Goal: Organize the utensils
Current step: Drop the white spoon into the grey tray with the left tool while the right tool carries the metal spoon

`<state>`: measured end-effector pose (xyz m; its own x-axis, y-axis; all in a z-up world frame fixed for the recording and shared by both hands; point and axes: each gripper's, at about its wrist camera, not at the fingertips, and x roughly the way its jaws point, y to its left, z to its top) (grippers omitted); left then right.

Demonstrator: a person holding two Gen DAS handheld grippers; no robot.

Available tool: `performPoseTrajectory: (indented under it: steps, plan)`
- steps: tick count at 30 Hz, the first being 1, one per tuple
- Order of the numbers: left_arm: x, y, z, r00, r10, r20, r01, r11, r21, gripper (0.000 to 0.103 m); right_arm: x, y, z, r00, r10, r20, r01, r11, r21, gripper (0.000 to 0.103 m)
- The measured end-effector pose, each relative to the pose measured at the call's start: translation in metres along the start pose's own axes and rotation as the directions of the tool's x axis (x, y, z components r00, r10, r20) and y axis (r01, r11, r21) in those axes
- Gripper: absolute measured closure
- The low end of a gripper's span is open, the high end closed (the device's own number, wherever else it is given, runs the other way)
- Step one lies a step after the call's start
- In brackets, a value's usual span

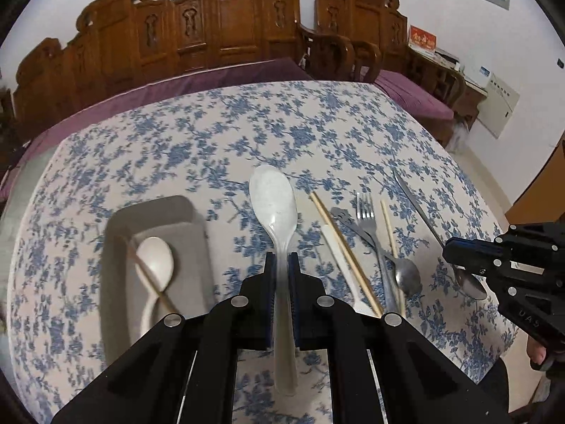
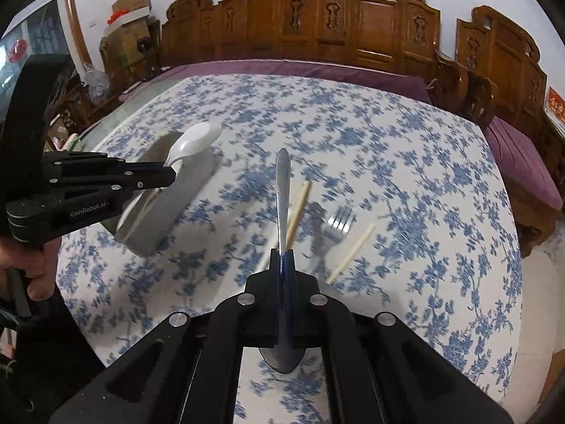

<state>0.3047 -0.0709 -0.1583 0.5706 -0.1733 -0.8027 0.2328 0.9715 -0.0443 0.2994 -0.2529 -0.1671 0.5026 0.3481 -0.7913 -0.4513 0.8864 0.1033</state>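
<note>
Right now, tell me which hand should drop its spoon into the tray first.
Left. Its tongs grip the white spoon right beside the tray; the right tongs, holding a metal spoon, sit farther off.

This looks like a home's living or dining room. A table [image 1: 197, 134] under a blue floral cloth stands before carved wooden benches [image 1: 219, 24] with purple cushions [image 2: 522, 162]. Cardboard boxes [image 2: 132, 1] pile up in one corner, and a red calendar card [image 1: 422, 38] sits on a side desk.
</note>
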Motion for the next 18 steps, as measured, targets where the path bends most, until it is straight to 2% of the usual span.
performPoseTrajectory:
  steps: [10,18]
  plan:
    - [-0.012,0.042,-0.005,1.000,0.030,0.009,-0.030,0.999,-0.034,0.096,-0.004,0.037,0.015,0.999,0.037,0.030,-0.036,0.999,-0.021,0.100]
    - [0.001,0.092,-0.012,0.998,0.055,-0.030,-0.058,0.992,-0.112,0.096,0.002,0.058,0.027,0.997,0.064,0.036,-0.063,0.998,-0.025,0.100]
